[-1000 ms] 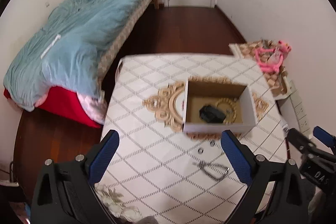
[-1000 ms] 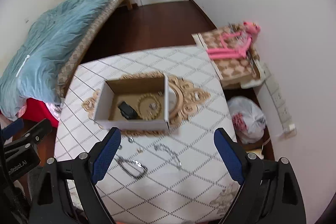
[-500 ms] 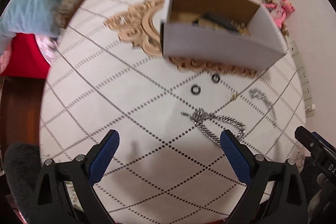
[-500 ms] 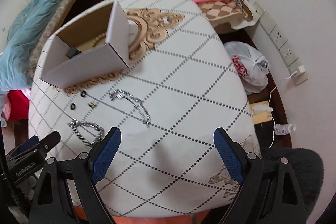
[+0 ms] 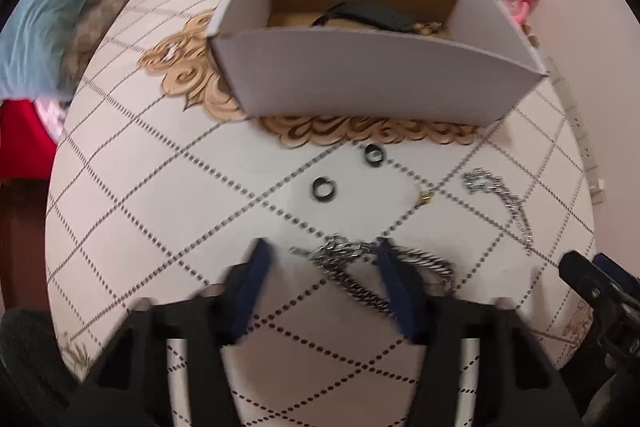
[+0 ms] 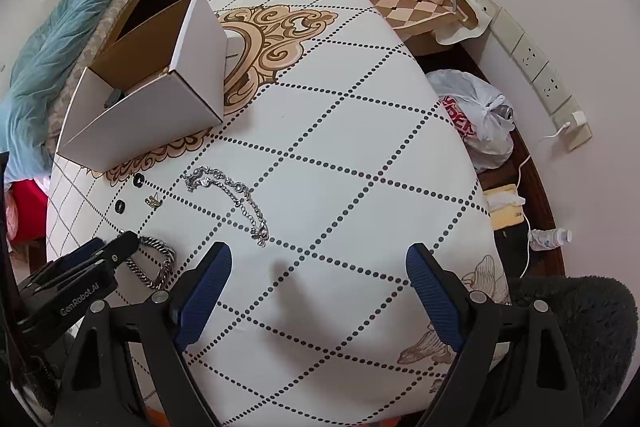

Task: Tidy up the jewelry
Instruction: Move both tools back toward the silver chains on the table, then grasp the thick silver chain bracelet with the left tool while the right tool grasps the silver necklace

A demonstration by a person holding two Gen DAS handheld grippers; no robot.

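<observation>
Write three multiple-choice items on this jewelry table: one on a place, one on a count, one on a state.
1. Where do the two black rings lie?
A. inside the box
B. on the tablecloth in front of the box
C. on the floor

2. How many silver chains lie on the tablecloth?
A. one
B. two
C. four

3. How stands the cardboard box?
A. open-topped
B. lidded
C. tipped over

Key: 1 B, the rings sit just outside its front wall. 2 B, a heavy chain and a thin chain. 3 A, its brown inside shows from above.
</observation>
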